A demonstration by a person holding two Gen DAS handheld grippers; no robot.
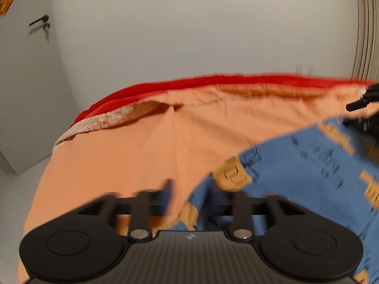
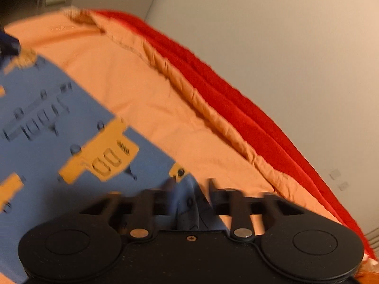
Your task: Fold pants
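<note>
Blue pants (image 1: 296, 165) with ochre patches and dark line prints lie flat on an orange bedsheet (image 1: 132, 151). My left gripper (image 1: 190, 187) is open at the pants' left edge, with sheet and the fabric's rim showing between its fingers. In the right wrist view the pants (image 2: 47, 127) fill the left side. My right gripper (image 2: 190, 185) is open over their corner. A raised fold of blue cloth sits between its fingers, and the pads do not seem to press on it. Both views are motion-blurred. The right gripper also shows as a dark shape (image 1: 362, 108) at the left view's right edge.
A red blanket (image 1: 213, 82) runs along the bed's far edge against a white wall (image 1: 189, 23). A white door with handle and keys (image 1: 40, 22) stands at the left. A ribbed radiator (image 1: 366, 35) is at the far right. A dark blue object (image 2: 9, 45) sits at the pants' far end.
</note>
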